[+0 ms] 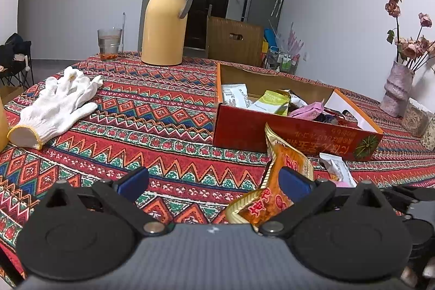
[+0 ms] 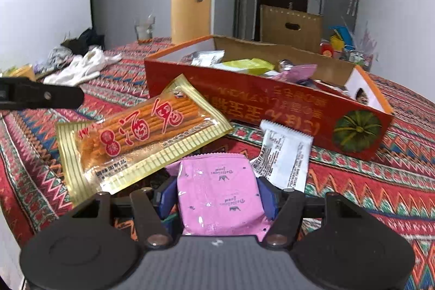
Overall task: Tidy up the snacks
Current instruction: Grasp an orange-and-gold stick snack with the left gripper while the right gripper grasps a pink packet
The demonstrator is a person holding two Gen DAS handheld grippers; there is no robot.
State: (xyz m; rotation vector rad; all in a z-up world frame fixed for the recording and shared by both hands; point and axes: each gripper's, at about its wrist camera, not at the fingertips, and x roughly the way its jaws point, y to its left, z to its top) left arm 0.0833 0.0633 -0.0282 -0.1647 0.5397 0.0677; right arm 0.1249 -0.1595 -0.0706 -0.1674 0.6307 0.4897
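The right tongs [image 2: 217, 199] are clenched on a pink packet [image 2: 217, 195], one blue finger pressed to each side edge, so it sits flat and square, probably ready to be carried to the box. The left tongs [image 1: 214, 181] are spread wide; an orange snack bag [image 1: 274, 186] leans against the inside of their right finger, but nothing pinches it, so I judge it released, not held. In the right wrist view that same bag lies tilted at about ten o'clock from the pink packet, its far corner touching or just short of the box's near wall, I cannot tell which, while a white packet [image 2: 285, 156] lies loose on the surface at about two o'clock, just short of the box. The red cardboard box [image 1: 296, 133] stands at one o'clock from the left tongs, open at the top, and serves as the collecting bin: inside are a white wrapper, a yellow-green packet [image 1: 273, 101], a pink one and some darker wrappers, heaped without order. Three snacks remain outside it. Farther off on the patterned surface [image 1: 163, 110] lies a white glove [image 1: 57, 105] at ten o'clock, with a yellow jug [image 1: 165, 21] and a glass [image 1: 109, 44] near the far edge.
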